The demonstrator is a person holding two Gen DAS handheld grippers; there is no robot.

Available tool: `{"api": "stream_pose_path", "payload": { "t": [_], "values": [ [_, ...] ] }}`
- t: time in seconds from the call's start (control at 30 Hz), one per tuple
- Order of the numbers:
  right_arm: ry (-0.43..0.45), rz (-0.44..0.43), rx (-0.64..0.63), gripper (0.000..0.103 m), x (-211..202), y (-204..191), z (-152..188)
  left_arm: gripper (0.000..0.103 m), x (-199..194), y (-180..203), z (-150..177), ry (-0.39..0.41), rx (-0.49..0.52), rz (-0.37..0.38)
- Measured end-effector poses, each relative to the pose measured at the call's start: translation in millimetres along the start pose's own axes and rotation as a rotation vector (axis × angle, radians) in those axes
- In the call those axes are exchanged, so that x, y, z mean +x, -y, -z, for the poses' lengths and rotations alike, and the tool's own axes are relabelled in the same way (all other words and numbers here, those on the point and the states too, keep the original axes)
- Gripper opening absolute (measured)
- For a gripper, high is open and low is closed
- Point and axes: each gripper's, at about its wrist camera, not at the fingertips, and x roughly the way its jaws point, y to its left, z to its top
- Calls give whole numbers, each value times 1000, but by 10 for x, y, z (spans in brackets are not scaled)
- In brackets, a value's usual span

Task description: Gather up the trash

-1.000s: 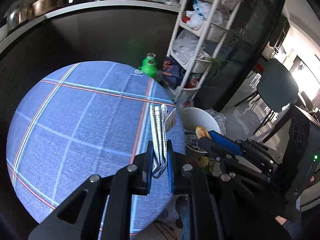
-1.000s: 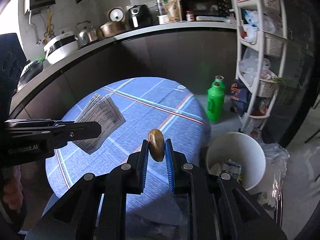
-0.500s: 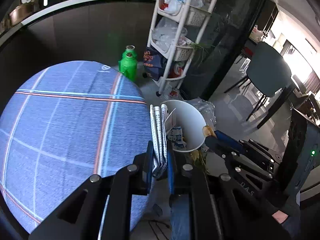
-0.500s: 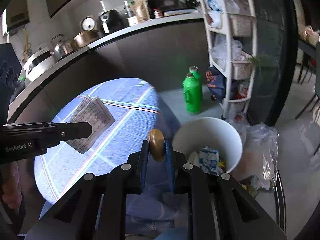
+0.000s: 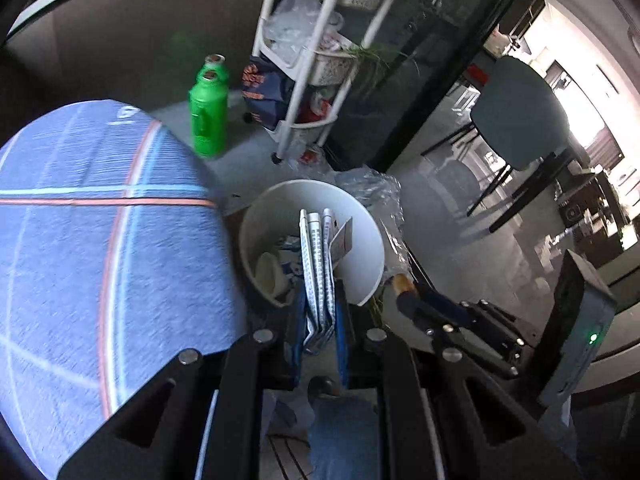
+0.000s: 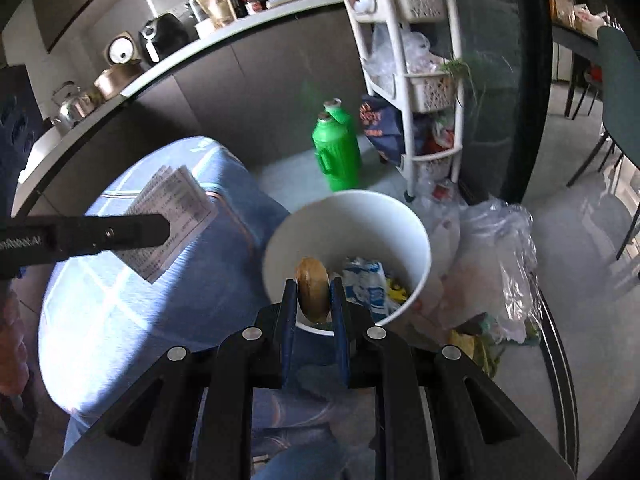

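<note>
My left gripper (image 5: 318, 300) is shut on a folded printed paper (image 5: 318, 256) and holds it over the near rim of a white trash bin (image 5: 360, 236) on the floor. In the right wrist view the paper (image 6: 172, 216) still hangs over the table edge. My right gripper (image 6: 313, 292) is shut on a brown rounded scrap (image 6: 313, 288), held above the near rim of the bin (image 6: 384, 224). It also shows in the left wrist view (image 5: 404, 290), beside the bin. The bin holds a blue-white wrapper (image 6: 366, 280) and other rubbish.
A round table with a blue checked cloth (image 5: 80, 248) stands left of the bin. A green bottle (image 6: 336, 156), a white shelf rack (image 6: 416, 60) and clear plastic bags (image 6: 500, 264) stand around the bin. A kitchen counter (image 6: 160, 64) runs behind.
Both grippers have moved right, off the table and toward the bin. The paper and the brown scrap stay gripped and now hang over the bin's rim.
</note>
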Motion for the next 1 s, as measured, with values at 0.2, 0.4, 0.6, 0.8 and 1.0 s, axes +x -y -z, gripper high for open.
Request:
{"api": "stream_pose_path", "payload": {
  "t": [0.2, 0.4, 0.6, 0.8, 1.0],
  "values": [
    [-45, -2, 4, 16, 328, 152, -29, 15, 414, 44, -175, -50, 14, 20],
    [-90, -7, -14, 16, 645, 216, -80, 29, 735, 37, -327, -60, 31, 13],
    [-76, 1, -100, 71, 789, 162, -49, 88, 680, -66, -422, 37, -10, 19],
    [-66, -18, -160, 94, 747, 28, 25, 99, 483, -212, -437, 115, -75, 17],
    [-70, -12, -135, 94, 631, -46, 29, 99, 241, -266, -335, 153, -92, -47]
  ]
}}
